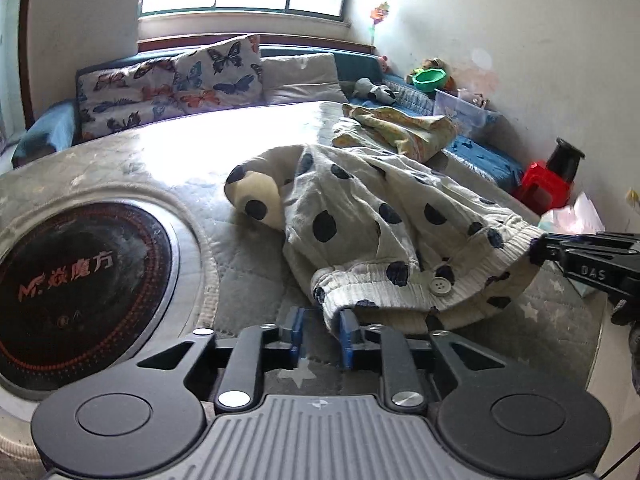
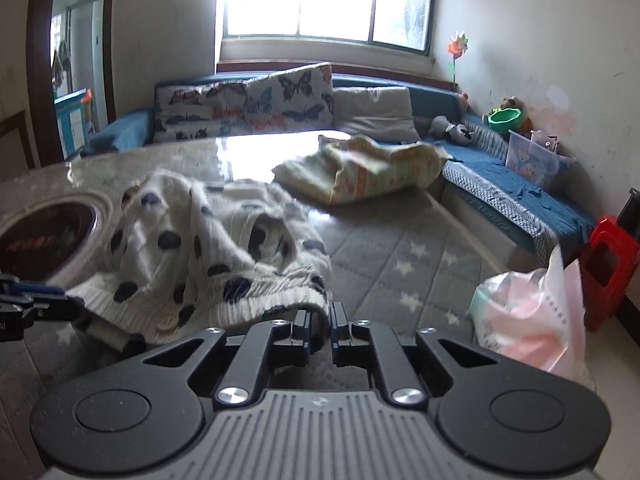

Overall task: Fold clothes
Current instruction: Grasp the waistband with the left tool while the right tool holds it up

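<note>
A cream knitted cardigan with dark polka dots (image 1: 360,216) lies crumpled on the grey star-patterned table cover (image 1: 248,264); a white button shows on its ribbed hem. My left gripper (image 1: 322,334) is open, its blue pads either side of the hem's left corner. My right gripper (image 2: 319,330) is shut on the ribbed hem of the cardigan (image 2: 208,240) at its right corner, lifting it slightly. The right gripper also shows at the right edge of the left wrist view (image 1: 536,246), gripping the hem. The left gripper shows at the left edge of the right wrist view (image 2: 60,294).
A round black induction plate (image 1: 76,280) is set into the table at the left. A yellow patterned garment (image 1: 404,130) lies further back. A pink plastic bag (image 2: 532,312) sits at the table's right edge, a red stool (image 2: 608,264) beyond it. A blue sofa with butterfly cushions (image 1: 168,84) lines the back.
</note>
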`<state>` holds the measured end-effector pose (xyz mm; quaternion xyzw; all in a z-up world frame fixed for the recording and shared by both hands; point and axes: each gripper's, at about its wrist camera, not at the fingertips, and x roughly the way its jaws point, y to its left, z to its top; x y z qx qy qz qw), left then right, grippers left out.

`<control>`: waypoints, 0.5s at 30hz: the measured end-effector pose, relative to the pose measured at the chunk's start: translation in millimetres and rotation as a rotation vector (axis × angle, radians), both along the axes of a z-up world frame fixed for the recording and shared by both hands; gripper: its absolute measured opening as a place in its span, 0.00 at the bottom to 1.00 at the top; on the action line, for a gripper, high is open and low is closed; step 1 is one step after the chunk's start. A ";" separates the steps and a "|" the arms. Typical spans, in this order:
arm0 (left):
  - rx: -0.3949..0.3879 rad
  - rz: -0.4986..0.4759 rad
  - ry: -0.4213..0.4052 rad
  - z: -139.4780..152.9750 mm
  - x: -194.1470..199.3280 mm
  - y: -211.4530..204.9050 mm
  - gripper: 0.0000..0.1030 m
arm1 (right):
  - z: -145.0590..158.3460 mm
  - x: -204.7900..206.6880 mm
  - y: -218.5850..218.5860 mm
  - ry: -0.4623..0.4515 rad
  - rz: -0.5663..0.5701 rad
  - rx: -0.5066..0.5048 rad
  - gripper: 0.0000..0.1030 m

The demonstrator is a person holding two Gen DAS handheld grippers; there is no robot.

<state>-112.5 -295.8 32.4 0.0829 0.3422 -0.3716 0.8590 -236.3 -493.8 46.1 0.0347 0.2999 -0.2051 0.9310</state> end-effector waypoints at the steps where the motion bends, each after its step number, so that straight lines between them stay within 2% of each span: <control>1: 0.007 -0.007 -0.011 -0.9 -1.9 -1.9 0.29 | -3.5 0.5 0.3 0.009 0.001 0.001 0.10; 5: 0.026 -0.013 -0.053 -5.0 -5.7 -7.3 0.29 | -16.4 1.9 -0.6 0.036 -0.004 0.011 0.22; 7: 0.029 -0.012 -0.077 -4.9 -5.4 -8.4 0.28 | -21.3 2.0 -4.1 0.035 -0.017 0.028 0.24; 8: 0.029 -0.014 -0.084 -5.1 -4.9 -7.3 0.26 | -23.8 2.1 -5.9 0.034 -0.024 0.036 0.25; 11: 0.015 -0.020 -0.083 -3.2 -1.1 -3.5 0.12 | -29.6 1.2 -8.9 0.035 -0.041 0.044 0.24; 15: -0.010 -0.005 -0.057 0.0 5.7 4.8 0.07 | -28.2 -4.0 -8.6 0.033 -0.047 0.023 0.24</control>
